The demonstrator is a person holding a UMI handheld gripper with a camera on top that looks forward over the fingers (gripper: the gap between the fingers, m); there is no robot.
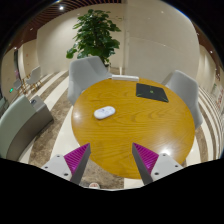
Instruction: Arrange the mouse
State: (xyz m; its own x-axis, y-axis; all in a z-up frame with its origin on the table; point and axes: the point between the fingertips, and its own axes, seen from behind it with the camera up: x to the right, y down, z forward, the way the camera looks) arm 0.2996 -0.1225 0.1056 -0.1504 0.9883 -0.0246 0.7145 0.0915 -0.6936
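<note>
Clearly, the biggest thing in view is the round wooden table (130, 130), with a warm yellow-brown top that fills the middle of the scene. Around it stand several grey chairs: one chair (88, 72) at the far left side of the table, another chair (186, 88) at the far right side, and a third grey chair (20, 125) nearer, on the left, a little apart from the table edge. Behind the far left chair, near the pale wall, stands a large green plant (95, 35) with many leaves.

On the table top, at the far side and toward the right, lies a black mouse pad (152, 91), flat and rectangular. The white mouse (104, 112) lies on the bare wood, left of the table's middle, well apart from the black mouse pad and not touching it. It is beyond the fingers and to the left of them.

The gripper (113, 160) hovers over the near edge of the table. Its two fingers are spread wide, with the magenta pads (77, 158) facing each other, and nothing is between them; only bare wood shows in the gap. The gripper holds nothing and touches neither the mouse nor the mouse pad.
</note>
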